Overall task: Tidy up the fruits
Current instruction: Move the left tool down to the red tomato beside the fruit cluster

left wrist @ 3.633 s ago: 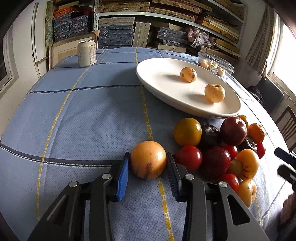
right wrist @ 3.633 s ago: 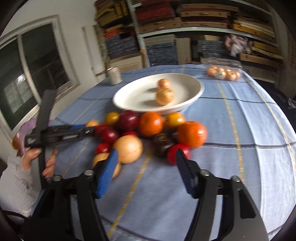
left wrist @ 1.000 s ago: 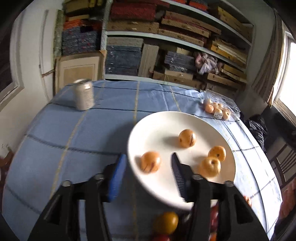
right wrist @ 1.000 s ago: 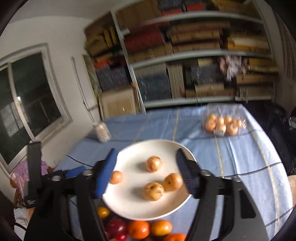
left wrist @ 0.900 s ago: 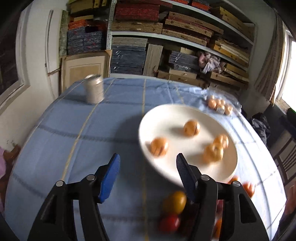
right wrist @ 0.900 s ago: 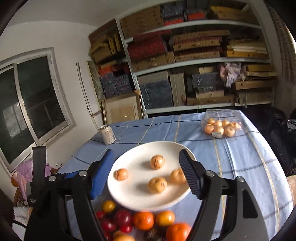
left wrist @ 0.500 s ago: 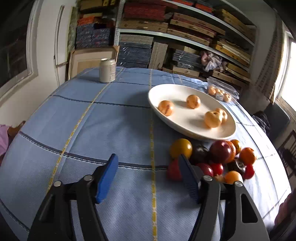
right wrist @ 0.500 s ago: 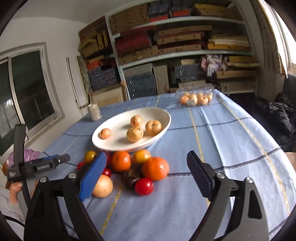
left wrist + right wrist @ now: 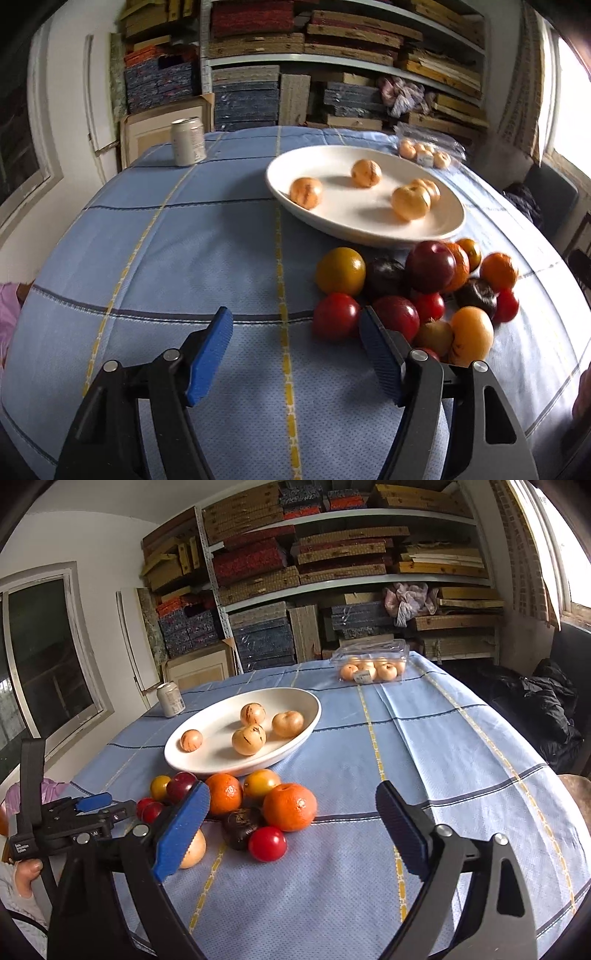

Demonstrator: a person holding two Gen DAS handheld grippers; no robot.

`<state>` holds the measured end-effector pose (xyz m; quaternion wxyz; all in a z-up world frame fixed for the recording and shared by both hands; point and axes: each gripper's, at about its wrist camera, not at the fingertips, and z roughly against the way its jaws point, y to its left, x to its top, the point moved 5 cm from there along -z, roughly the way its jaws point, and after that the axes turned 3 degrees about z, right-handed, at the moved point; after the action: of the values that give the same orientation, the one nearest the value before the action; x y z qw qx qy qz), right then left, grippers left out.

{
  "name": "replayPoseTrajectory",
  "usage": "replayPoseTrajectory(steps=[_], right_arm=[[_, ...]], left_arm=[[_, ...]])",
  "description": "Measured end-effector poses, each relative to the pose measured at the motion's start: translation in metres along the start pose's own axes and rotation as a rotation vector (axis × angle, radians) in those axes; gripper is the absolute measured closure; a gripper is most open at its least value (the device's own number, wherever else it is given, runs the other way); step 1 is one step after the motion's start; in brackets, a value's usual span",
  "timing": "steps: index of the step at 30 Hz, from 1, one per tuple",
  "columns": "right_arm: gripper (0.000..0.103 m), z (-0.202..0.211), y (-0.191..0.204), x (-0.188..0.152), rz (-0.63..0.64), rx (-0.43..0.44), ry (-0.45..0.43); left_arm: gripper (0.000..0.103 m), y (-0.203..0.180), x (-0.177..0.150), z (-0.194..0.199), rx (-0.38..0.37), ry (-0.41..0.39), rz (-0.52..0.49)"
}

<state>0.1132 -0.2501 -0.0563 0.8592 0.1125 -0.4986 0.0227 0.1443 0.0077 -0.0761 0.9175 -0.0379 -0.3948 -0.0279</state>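
Shelves stacked with boxes back a blue checked tablecloth (image 9: 424, 738). Centre frame, a white plate (image 9: 295, 716) holds four pale fruits; loose fruit (image 9: 290, 806) piles below it. A can (image 9: 170, 698) stands upper left. The left gripper (image 9: 295, 334) and right gripper (image 9: 291, 825) gape empty, having just been opening.

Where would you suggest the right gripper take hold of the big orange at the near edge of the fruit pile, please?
Grip the big orange across its widest middle, coming down from above and the open tablecloth side on its right. It is round, so any lower grip may slip. Another orange and a dark fruit crowd its left, so the open right gripper should straddle it carefully.
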Motion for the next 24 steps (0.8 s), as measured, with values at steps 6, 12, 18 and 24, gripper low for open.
replayPoseTrajectory(steps=[6, 12, 18, 24], right_arm=[[0.014, -0.003, 0.001, -0.002, 0.008, 0.003, 0.009], [0.013, -0.003, 0.001, -0.003, 0.007, 0.004, 0.014], [0.013, -0.004, 0.001, -0.004, 0.006, 0.008, 0.016], [0.013, -0.005, 0.004, -0.005, 0.009, 0.012, 0.02]], left_arm=[[0.032, -0.001, 0.001, -0.01, -0.017, 0.032, -0.004], [0.031, 0.001, 0.001, -0.024, -0.046, 0.088, 0.015], [0.043, 0.012, 0.001, -0.021, -0.038, 0.072, 0.038], [0.057, -0.005, 0.003, -0.027, -0.105, 0.09, -0.016]])
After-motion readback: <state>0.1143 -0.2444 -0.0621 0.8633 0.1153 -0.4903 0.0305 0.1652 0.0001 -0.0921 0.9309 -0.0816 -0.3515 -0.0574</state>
